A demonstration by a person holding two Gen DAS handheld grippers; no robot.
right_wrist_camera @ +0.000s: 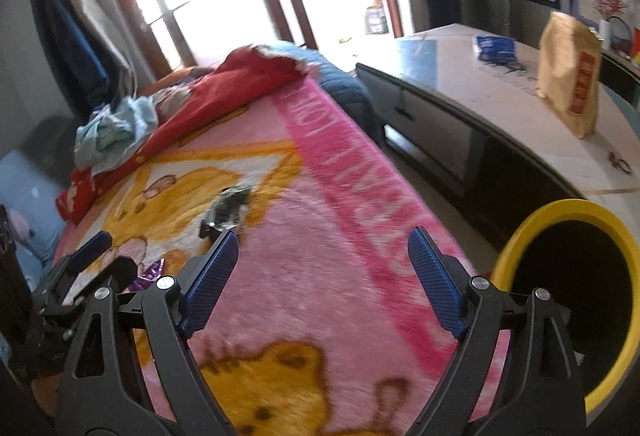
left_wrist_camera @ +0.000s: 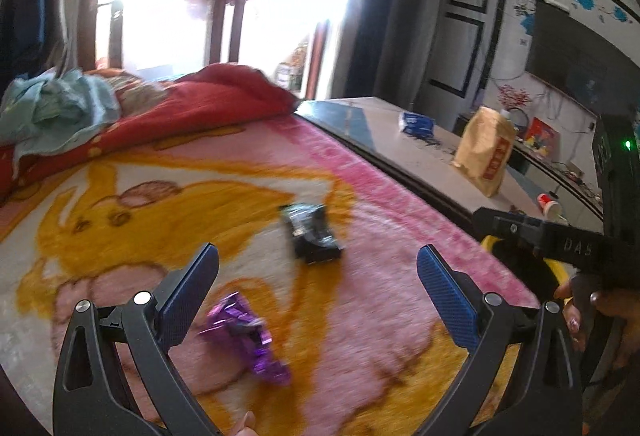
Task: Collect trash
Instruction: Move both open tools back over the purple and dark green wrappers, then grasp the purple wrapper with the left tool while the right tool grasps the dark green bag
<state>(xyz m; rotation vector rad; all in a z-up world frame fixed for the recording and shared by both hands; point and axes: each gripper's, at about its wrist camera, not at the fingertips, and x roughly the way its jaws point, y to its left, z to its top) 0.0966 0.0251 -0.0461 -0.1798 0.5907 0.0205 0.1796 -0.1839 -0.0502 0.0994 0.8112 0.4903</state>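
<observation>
Left gripper (left_wrist_camera: 318, 264) wide open and empty above pink blanket (left_wrist_camera: 380, 196), purple wrapper (left_wrist_camera: 248, 336) and black wrapper (left_wrist_camera: 312, 232) lying beneath, right gripper (right_wrist_camera: 322, 250) open, empty, yellow-rimmed bin (right_wrist_camera: 516, 236) just beside bed.

Blanket (left_wrist_camera: 360, 316): fuzzy pink-and-orange fleece. Purple wrapper (left_wrist_camera: 244, 336): shiny crinkled foil. Black wrapper (left_wrist_camera: 312, 232): glossy film. Bag (left_wrist_camera: 484, 152): matt brown paper. Bin (right_wrist_camera: 520, 236): smooth yellow plastic.
</observation>
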